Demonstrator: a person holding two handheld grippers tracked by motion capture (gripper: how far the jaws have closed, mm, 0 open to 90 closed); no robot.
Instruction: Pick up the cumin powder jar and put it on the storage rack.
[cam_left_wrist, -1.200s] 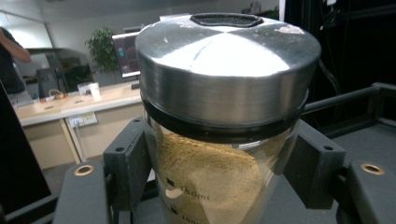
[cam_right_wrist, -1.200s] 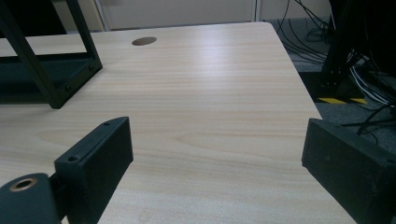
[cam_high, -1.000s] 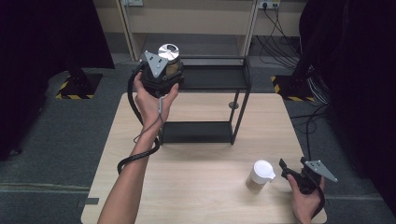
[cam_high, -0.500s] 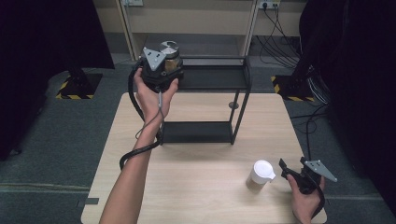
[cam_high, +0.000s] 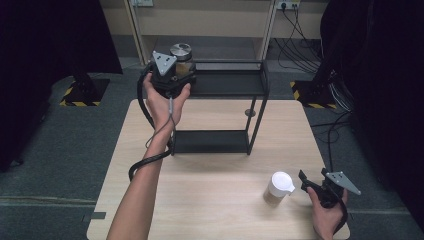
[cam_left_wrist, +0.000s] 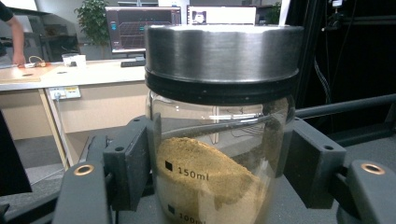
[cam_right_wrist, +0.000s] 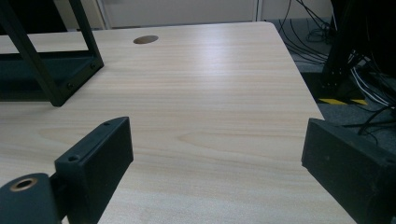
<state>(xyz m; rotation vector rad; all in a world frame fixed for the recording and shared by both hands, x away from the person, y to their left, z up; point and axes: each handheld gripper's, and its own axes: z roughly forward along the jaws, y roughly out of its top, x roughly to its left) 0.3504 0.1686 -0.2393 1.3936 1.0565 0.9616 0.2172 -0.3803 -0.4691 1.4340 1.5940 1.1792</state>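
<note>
Volume marks are printed in black on the wall of the glass jar (cam_left_wrist: 219, 154), each beside a small black square. "150ml" is read at the level of the brown powder; below it, at the frame's edge, a partly cut-off "100" is seen.

My matt black plastic pads (cam_left_wrist: 133, 163) press a clear, glossy glass jar (cam_left_wrist: 219, 158). Its lid (cam_left_wrist: 223, 56) is brushed metal. The table (cam_right_wrist: 210, 93) is pale, smooth wood.
</note>
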